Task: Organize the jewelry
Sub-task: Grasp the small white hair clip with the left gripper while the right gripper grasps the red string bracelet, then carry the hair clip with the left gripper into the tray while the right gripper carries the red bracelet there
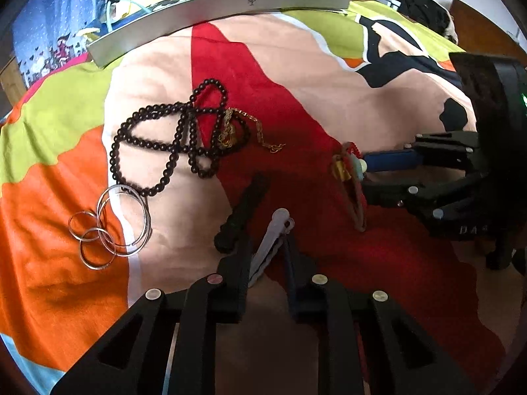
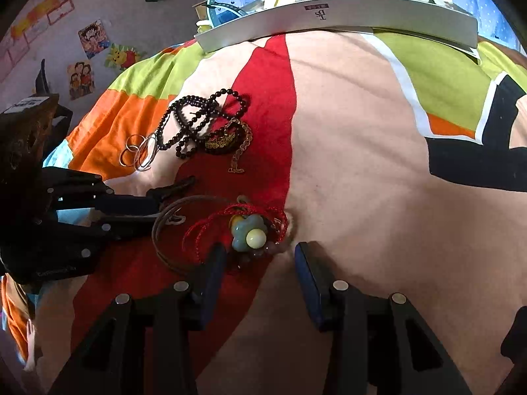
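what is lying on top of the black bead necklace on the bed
A gold chain lies tangled over the right end of the black bead necklace. How the strands interlace beneath that clump is covered. The silver rings overlap its lower loop.

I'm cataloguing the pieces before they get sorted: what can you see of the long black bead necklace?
The black bead necklace is one long strand of small, round, glossy dark beads, lying loose on the colourful bedspread in several crossing loops. A gold chain tangles over its right end, and its lower loop meets the silver rings. Neither gripper touches it.
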`<state>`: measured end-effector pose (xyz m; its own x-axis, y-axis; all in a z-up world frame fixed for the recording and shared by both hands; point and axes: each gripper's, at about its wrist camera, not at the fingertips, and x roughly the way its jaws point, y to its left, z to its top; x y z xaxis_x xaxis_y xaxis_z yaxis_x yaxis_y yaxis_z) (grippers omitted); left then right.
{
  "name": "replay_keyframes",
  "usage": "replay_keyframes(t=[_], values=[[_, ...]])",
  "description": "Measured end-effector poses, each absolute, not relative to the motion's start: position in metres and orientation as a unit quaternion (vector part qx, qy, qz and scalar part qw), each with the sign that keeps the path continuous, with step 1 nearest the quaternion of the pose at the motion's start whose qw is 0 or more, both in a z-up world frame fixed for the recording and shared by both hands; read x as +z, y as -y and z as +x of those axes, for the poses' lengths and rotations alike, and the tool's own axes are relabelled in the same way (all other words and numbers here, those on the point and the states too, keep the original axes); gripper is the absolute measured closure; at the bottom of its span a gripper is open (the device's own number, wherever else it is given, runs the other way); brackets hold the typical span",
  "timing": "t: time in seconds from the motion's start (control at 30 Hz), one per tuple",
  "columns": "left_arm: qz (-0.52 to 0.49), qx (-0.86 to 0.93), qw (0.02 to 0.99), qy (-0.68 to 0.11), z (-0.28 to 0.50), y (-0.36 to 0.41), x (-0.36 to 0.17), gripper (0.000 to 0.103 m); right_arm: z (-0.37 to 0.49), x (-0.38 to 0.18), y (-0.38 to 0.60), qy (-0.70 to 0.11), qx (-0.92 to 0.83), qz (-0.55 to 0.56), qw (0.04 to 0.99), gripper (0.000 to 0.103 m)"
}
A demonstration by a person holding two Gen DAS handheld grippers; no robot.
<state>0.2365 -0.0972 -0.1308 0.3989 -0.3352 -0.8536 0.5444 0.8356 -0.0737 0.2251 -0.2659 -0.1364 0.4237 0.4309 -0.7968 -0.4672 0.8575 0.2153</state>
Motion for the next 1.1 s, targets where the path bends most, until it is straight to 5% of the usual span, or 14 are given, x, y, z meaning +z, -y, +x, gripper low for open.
replay_keyframes(t=[0.37,1.1], values=[[0.082,-0.219,0.847,-0.478,0.228,0.098,-0.124,0.101,0.222,-0.141,0.268,-0.493,0.271,0.012,0.827,0.093],[-0.002,-0.225,0.856,-0.465,0.183,0.096,-0.092,0.101,0.197,-0.111,0.29,-0.451,0.202,-0.017,0.869,0.095]])
